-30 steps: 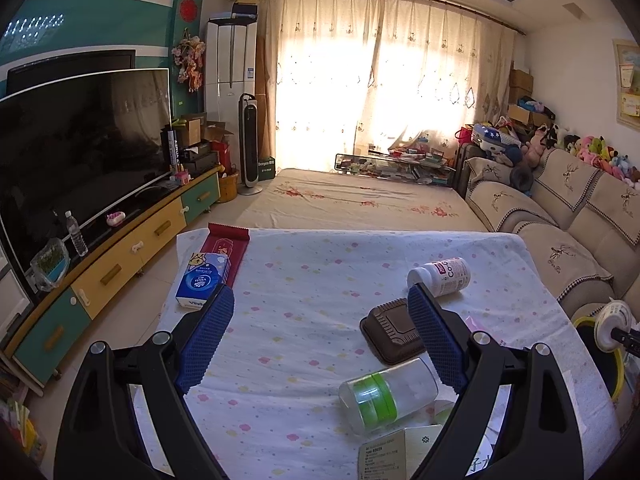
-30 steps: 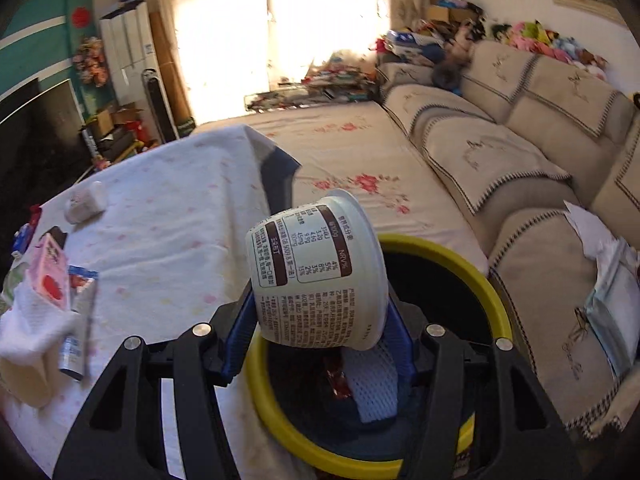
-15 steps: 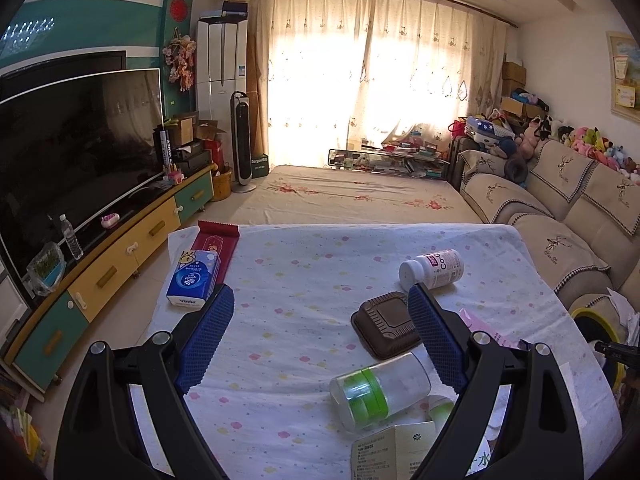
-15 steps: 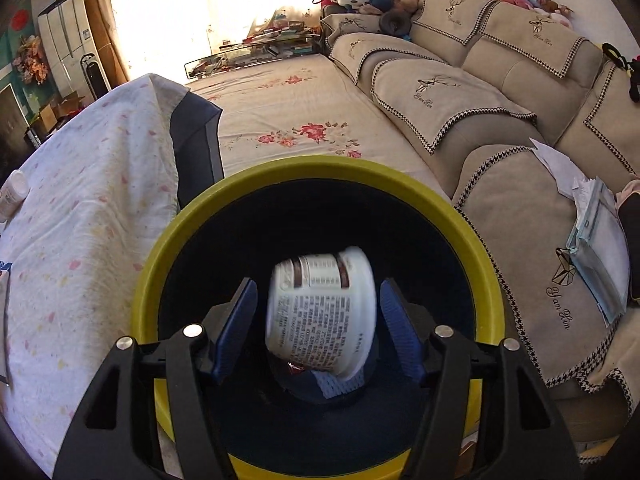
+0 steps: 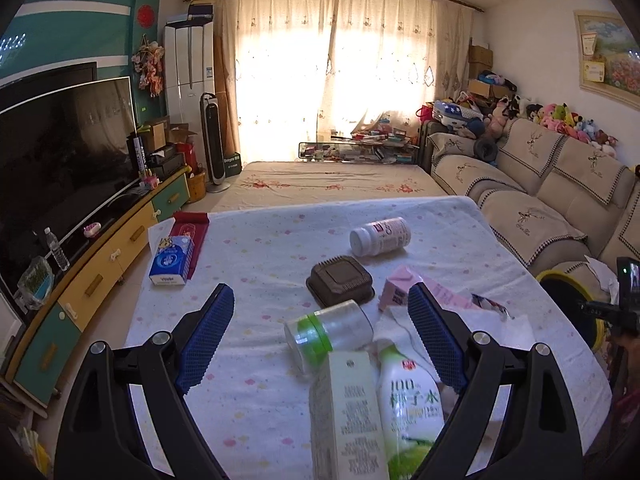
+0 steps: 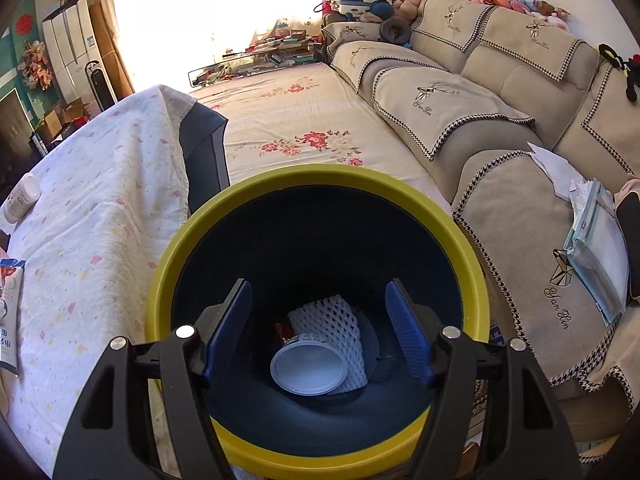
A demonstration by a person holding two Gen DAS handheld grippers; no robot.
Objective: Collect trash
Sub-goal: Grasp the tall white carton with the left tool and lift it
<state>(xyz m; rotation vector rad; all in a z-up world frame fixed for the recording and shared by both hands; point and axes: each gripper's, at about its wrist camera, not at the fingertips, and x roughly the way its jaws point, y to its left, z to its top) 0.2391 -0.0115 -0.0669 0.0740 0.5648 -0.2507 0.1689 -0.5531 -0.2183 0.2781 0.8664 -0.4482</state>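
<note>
Cup (image 6: 308, 367) in bin (image 6: 316, 178), beside table (image 6: 100, 208)

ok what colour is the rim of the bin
Yellow, around a dark blue inside; the bin shows best in the right wrist view.

Coconut-water bottle (image 5: 412, 408) base cut off by frame edge; bin (image 5: 560, 280) mostly hidden.

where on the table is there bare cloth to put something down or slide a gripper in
Bare cloth: the wide patch between the blue tissue pack and the brown tray, running toward the near edge, and the far strip beyond the white pill bottle. Crowded: the near right, where the clear jar, green carton, coconut water bottle and pink carton pile together.
</note>
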